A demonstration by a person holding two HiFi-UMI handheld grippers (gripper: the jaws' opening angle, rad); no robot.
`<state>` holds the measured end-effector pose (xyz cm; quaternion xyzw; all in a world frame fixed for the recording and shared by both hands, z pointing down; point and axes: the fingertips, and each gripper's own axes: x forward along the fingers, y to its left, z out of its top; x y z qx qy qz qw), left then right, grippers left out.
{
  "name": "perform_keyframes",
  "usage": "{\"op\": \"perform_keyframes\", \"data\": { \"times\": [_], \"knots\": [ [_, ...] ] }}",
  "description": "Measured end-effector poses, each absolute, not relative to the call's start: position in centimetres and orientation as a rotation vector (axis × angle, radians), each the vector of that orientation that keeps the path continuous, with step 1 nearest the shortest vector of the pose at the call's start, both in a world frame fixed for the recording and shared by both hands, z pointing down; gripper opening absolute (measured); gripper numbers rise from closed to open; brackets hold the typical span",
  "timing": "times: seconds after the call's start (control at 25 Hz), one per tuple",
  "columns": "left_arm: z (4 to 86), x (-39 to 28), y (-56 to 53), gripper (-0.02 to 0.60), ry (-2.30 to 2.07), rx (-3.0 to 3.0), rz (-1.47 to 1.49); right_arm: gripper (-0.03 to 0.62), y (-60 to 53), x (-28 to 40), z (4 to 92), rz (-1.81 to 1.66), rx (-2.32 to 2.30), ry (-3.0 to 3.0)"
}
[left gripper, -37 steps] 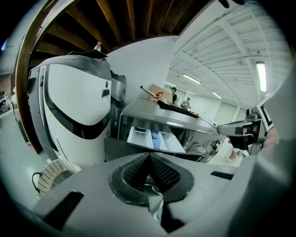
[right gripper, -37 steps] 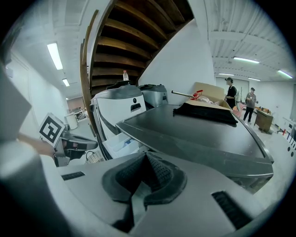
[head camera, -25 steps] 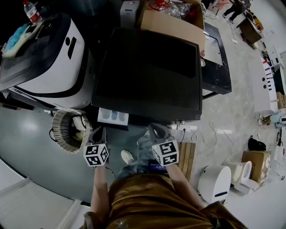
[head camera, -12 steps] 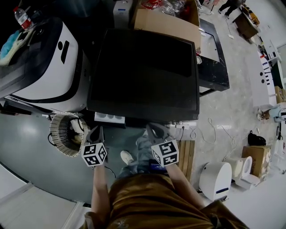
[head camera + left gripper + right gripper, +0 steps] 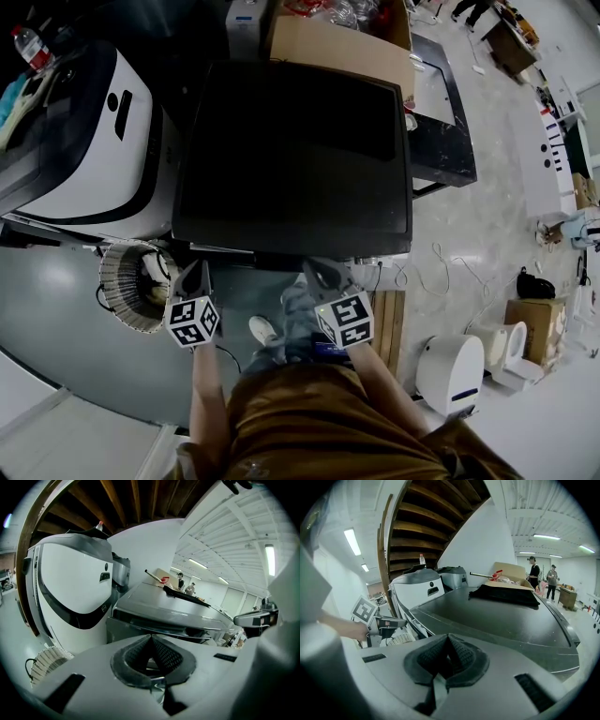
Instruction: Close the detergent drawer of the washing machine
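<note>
One detergent drawer (image 5: 221,249) shows only as a thin pale strip at 7 o'clock on the one washing machine (image 5: 295,155); whether it sits flush is unclear. Of two tongs, the left gripper (image 5: 195,274) (image 5: 151,637) is just beside the strip and the right gripper (image 5: 315,272) (image 5: 447,637) at 6 o'clock. Both are pressed together and empty. One cardboard box (image 5: 342,42) at 12 o'clock is cut off.

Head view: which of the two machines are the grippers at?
The black-topped washing machine in the middle: left gripper and right gripper are both at its front edge. The white, black-banded machine stands to its left.
</note>
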<state>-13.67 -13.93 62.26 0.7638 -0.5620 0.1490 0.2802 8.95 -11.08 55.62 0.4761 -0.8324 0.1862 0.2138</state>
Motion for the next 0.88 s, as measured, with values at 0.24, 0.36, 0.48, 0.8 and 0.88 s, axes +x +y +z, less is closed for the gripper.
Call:
{"op": "perform_keyframes", "data": {
  "times": [0.24, 0.36, 0.48, 0.8, 0.88],
  "knots": [
    [62.4, -13.5, -15.0, 0.025, -1.504, 2.055, 0.399, 0.012, -11.9, 8.9, 55.7, 0.499, 1.298, -2.318],
    [62.4, -13.3, -15.6, 0.025, -1.510, 2.048, 0.388, 0.012, -12.1, 9.0, 55.7, 0.501, 1.300, -2.316],
    [62.3, -13.3, -16.1, 0.025, -1.514, 2.044, 0.380, 0.012, -12.1, 8.8, 55.7, 0.502, 1.279, -2.331],
    [62.4, -13.2, -16.1, 0.025, -1.508, 2.042, 0.375, 0.012, -12.0, 8.0, 54.8, 0.509, 1.279, -2.392],
    [62.2, -13.4, -16.0, 0.025, -1.505, 2.050, 0.393, 0.012, -12.0, 7.7, 54.3, 0.496, 1.276, -2.407]
  ]
}}
